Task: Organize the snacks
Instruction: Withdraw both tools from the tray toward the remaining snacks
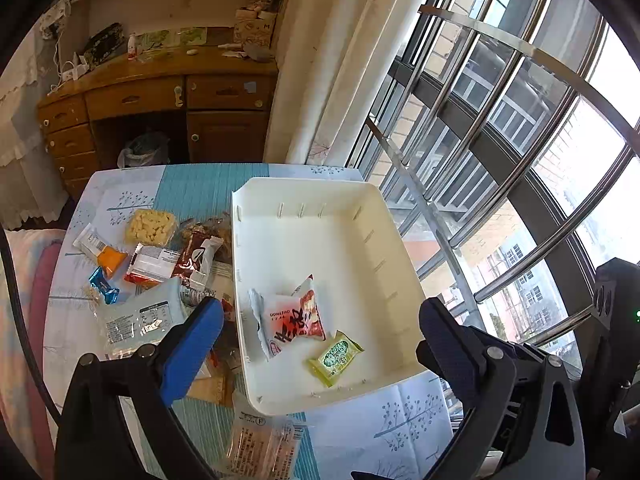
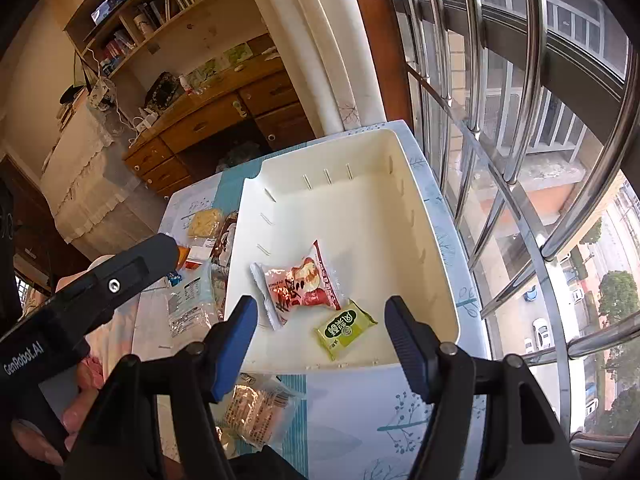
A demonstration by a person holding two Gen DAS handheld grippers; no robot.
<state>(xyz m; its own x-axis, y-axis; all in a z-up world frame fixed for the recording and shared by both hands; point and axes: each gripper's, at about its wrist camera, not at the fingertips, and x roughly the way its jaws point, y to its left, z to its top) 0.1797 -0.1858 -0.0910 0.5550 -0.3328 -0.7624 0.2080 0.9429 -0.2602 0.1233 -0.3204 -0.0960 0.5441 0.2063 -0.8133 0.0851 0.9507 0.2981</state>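
A white bin (image 1: pixel 360 200) (image 2: pixel 400 168) stands on the table by the window. In it lie a red-and-white snack pack (image 1: pixel 294 322) (image 2: pixel 298 284) and a small green pack (image 1: pixel 336 358) (image 2: pixel 344 330). A heap of snack packs (image 1: pixel 160 264) (image 2: pixel 204 252) lies left of the bin. My left gripper (image 1: pixel 320 320) is open and empty above the bin's near-left part. My right gripper (image 2: pixel 322 320) is open and empty above the bin's near edge. The left gripper's body (image 2: pixel 100 280) shows in the right wrist view.
A clear pack of biscuits (image 1: pixel 260 440) (image 2: pixel 256 408) lies on the tablecloth (image 1: pixel 392 420) in front of the bin. A window with steel bars (image 1: pixel 500 140) runs along the right. A wooden desk (image 1: pixel 160 96) stands beyond the table.
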